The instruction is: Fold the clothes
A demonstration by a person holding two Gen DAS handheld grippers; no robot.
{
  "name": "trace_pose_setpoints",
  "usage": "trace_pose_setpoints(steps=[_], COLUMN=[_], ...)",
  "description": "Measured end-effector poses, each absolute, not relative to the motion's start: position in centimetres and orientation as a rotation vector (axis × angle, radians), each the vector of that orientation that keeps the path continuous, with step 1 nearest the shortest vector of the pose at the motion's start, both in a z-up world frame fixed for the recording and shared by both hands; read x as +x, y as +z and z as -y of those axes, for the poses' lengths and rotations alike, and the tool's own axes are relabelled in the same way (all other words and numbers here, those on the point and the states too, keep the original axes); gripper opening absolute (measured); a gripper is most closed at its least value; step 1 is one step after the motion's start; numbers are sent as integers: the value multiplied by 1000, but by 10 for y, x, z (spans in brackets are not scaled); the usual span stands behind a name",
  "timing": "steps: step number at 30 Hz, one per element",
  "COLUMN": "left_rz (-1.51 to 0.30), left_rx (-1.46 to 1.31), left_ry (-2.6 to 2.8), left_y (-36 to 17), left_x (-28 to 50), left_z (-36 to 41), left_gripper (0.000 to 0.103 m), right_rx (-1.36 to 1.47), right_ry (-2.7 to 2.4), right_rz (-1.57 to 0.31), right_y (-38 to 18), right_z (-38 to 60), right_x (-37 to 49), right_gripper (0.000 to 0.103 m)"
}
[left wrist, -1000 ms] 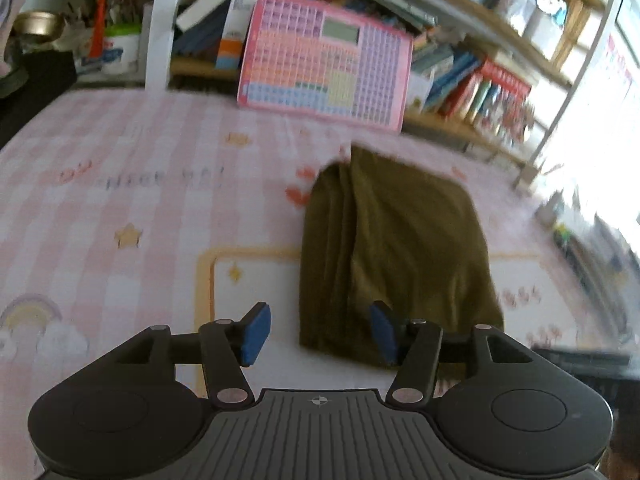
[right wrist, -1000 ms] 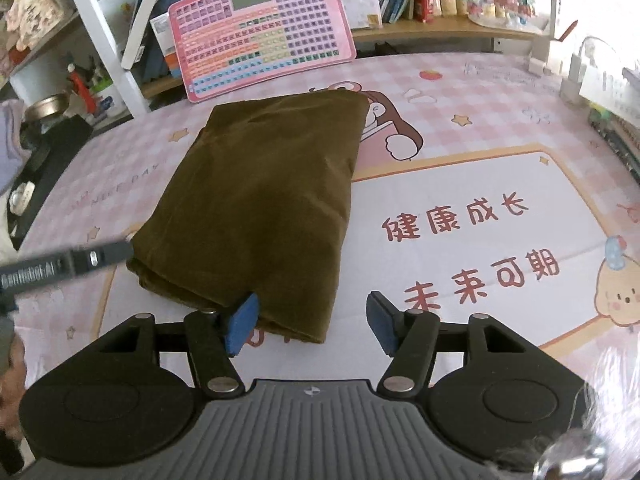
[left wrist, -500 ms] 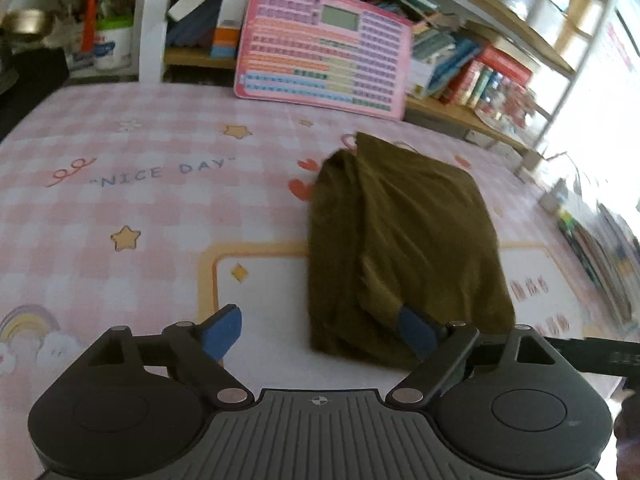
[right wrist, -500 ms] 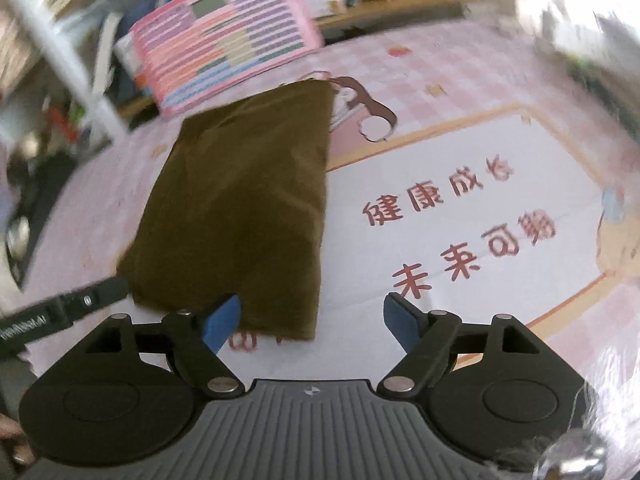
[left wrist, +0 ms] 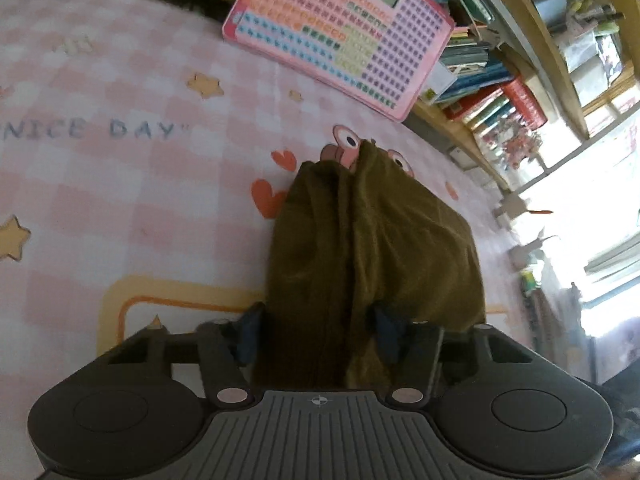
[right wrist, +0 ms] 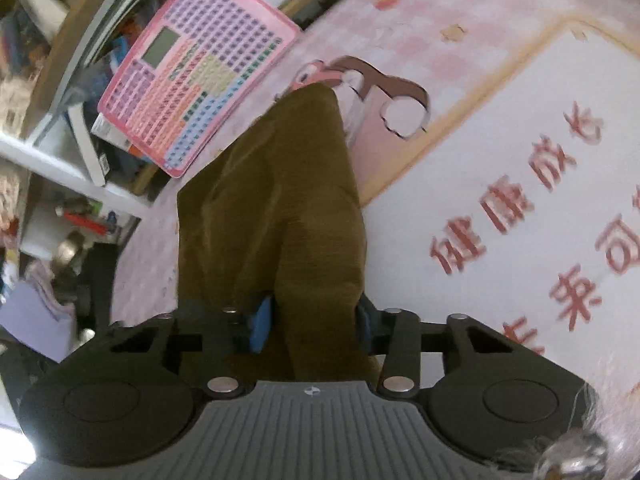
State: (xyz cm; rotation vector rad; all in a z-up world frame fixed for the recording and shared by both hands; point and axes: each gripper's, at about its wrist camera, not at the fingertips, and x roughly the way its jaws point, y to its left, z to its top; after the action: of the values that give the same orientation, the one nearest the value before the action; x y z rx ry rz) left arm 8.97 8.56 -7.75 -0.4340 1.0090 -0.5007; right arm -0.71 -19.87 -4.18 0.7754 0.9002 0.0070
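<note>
An olive-brown folded garment (left wrist: 372,240) lies on the pink checked play mat (left wrist: 120,184). Its near edge runs up between the blue pads of my left gripper (left wrist: 316,332), which is shut on it. In the right wrist view the same garment (right wrist: 280,208) hangs from my right gripper (right wrist: 316,324), whose blue pads are also shut on its near edge. The cloth stretches away from both grippers in long folds, its far end resting on the mat by a cartoon face.
A pink keyboard toy (left wrist: 340,32) leans against the bookshelf (left wrist: 520,92) at the mat's far edge; it also shows in the right wrist view (right wrist: 192,68). A white panel with red characters (right wrist: 540,208) lies right of the garment. Clutter stands at the left (right wrist: 52,240).
Both grippers were open just short of the garment's near edge. They have moved in, closed on that edge and lifted it, so the cloth now bunches into folds.
</note>
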Motion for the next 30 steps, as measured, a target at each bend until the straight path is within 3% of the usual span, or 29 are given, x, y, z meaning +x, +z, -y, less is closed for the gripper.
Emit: trace_pose_setpoints(steps=[2, 6, 9, 11, 12, 14, 16, 20, 21, 24, 26, 30], left_rz=[-981, -904, -938, -984, -994, -1023, -1047, -1067, -1067, -1074, -1052, -975], left_rx=[-402, -280, -286, -315, -336, -380, -411, -496, -509, -493, -473, -427], left_ry=[-512, -535, -537, -535, -533, -532, -527, -529, -528, -521, -525, -552], left_y=[-67, -44, -49, -57, -60, -64, -70, -80, -81, -81, -76, -55], left_x=[81, 46, 36, 37, 38, 44, 52, 64, 65, 63, 58, 45], left_z=[-79, -62, -63, -68, -73, -79, -82, -84, -83, -73, -71, -70], left_gripper=[31, 30, 31, 38, 40, 54, 59, 60, 58, 44, 31, 25], right_rx=[577, 178, 264, 351, 402, 489, 561, 658, 663, 672, 620, 420], right_ry=[23, 50, 50, 40, 28, 4, -16, -24, -13, 21, 39, 61], right_rz=[-858, -730, -799, -856, -862, -880, -903, -901, -901, -896, -885, -823], right_y=[-25, 4, -4, -16, -20, -27, -33, -44, -44, -44, -38, -16], right_z=[181, 145, 158, 169, 175, 186, 195, 206, 204, 199, 191, 166], right_x=[-8, -26, -36, -40, -41, -41, -38, -35, -34, -34, -33, -40], right_gripper=[24, 22, 22, 24, 31, 50, 65, 70, 68, 35, 29, 22])
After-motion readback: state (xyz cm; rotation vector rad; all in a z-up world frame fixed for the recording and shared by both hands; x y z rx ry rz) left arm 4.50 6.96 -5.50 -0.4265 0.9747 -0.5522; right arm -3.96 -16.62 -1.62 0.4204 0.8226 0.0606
